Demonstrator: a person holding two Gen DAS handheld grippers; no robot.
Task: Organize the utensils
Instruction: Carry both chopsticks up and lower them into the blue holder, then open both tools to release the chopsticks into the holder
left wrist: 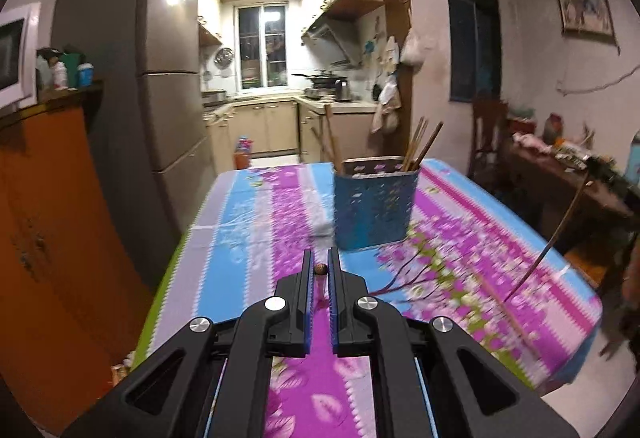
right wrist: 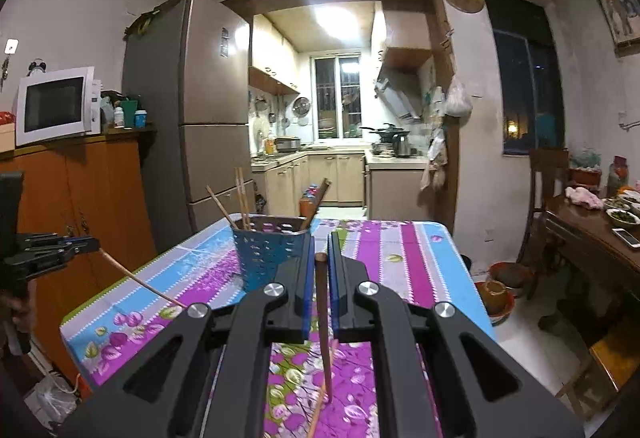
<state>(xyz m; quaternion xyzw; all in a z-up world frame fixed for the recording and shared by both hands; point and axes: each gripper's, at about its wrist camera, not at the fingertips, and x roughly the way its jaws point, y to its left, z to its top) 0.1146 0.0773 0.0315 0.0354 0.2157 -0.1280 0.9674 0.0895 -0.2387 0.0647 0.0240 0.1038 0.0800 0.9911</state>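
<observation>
A blue perforated utensil holder [left wrist: 376, 210] [right wrist: 272, 258] stands on the flowered tablecloth [left wrist: 248, 238] with several chopsticks [left wrist: 420, 146] upright in it. My left gripper [left wrist: 320, 258] is raised above the table on the near side of the holder. It is shut on a chopstick [left wrist: 321, 278] seen end-on, which hangs below the pads. In the right wrist view that left gripper [right wrist: 86, 244] sits at the far left, its pale chopstick [right wrist: 140, 280] slanting down to the cloth. My right gripper [right wrist: 320, 242] is shut on a brown chopstick [right wrist: 323, 326] that points down at the table. That chopstick [left wrist: 560, 230] also shows in the left wrist view.
A tall fridge [right wrist: 212, 98] and an orange cabinet [right wrist: 88, 198] with a microwave [right wrist: 56, 104] stand to the left. A wooden side table [right wrist: 592, 234] with dishes, a chair [right wrist: 548, 178] and floor basins [right wrist: 500, 294] are on the right. One more pale stick [right wrist: 320, 410] lies on the cloth.
</observation>
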